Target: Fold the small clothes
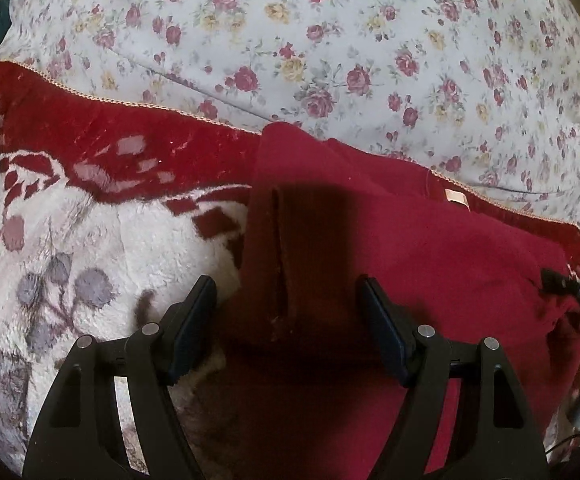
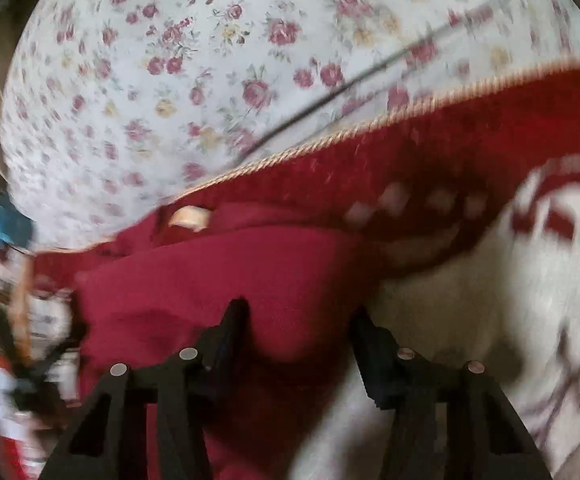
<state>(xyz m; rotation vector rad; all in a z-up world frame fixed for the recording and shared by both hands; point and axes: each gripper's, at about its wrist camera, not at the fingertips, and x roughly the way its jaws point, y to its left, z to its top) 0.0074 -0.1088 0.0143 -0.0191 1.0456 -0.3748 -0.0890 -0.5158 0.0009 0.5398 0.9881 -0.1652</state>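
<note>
A dark red garment [image 1: 430,240] lies on a fluffy red-and-white blanket [image 1: 90,240]; a cream label [image 1: 456,198] shows near its top edge. A folded strip of it runs toward my left gripper [image 1: 288,292], which is open just above the cloth, jaws on either side of the strip. In the blurred right wrist view the garment [image 2: 218,280] and label [image 2: 190,218] show too. My right gripper [image 2: 300,312] is open over the garment's right edge. Its tip also shows in the left wrist view [image 1: 570,288].
A floral sheet [image 1: 330,40] covers the bed beyond the blanket's corded edge [image 2: 330,136]. Blurred clutter lies at the left in the right wrist view [image 2: 18,320].
</note>
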